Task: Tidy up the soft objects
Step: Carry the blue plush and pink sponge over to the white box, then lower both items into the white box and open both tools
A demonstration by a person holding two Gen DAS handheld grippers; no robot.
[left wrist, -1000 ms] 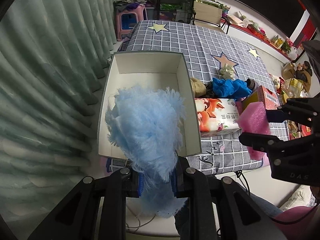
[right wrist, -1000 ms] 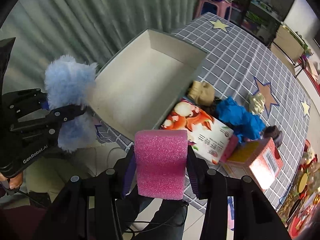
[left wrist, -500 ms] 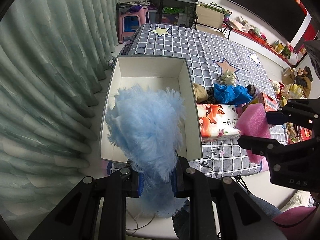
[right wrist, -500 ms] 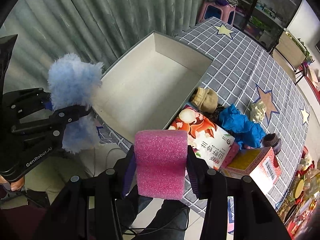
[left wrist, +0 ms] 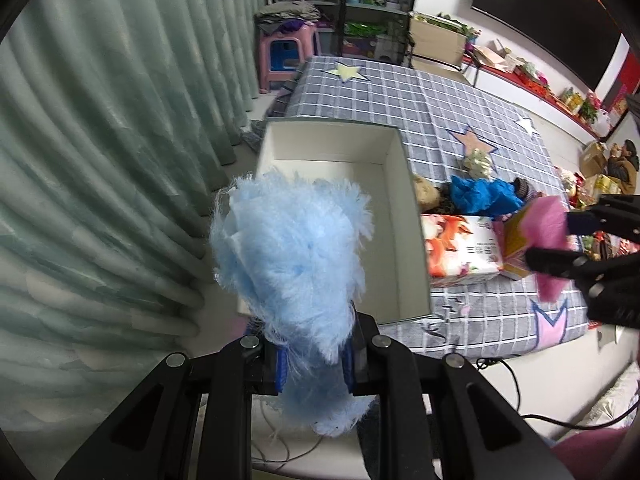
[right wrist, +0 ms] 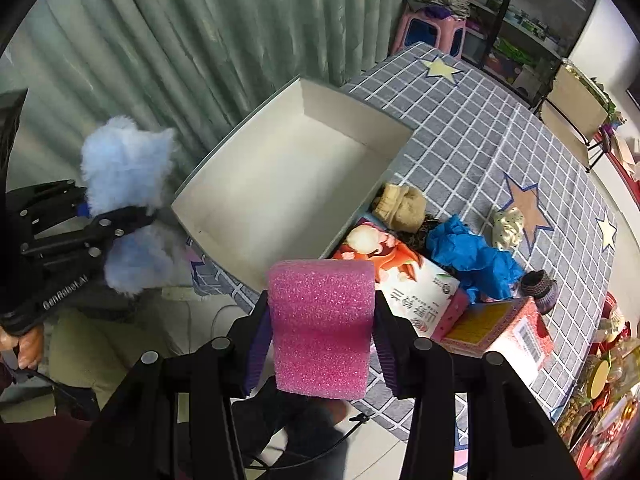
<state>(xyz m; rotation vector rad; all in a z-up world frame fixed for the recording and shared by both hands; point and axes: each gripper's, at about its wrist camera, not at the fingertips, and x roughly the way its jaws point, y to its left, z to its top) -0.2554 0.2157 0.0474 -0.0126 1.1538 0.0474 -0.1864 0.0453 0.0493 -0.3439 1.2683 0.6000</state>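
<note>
Fluff fills the left wrist view: the left gripper (left wrist: 314,360) is clamping a pale blue fluffy ball (left wrist: 292,248) above the near end of the empty white box (left wrist: 396,216), so lowering and letting go seems next. Looking through the right wrist view, the right gripper (right wrist: 320,344) is squeezing a pink sponge (right wrist: 320,320) near the table's (right wrist: 480,128) edge; only here are the tan bundle (right wrist: 400,200) and blue cloth (right wrist: 472,252) showing clearly.

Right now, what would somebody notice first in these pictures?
Probably the fluffy blue puff squeezed in the left tongs, in front of the white box. Next, the sparkly pink sponge pinched in the right tongs, near the table's front edge.
</note>
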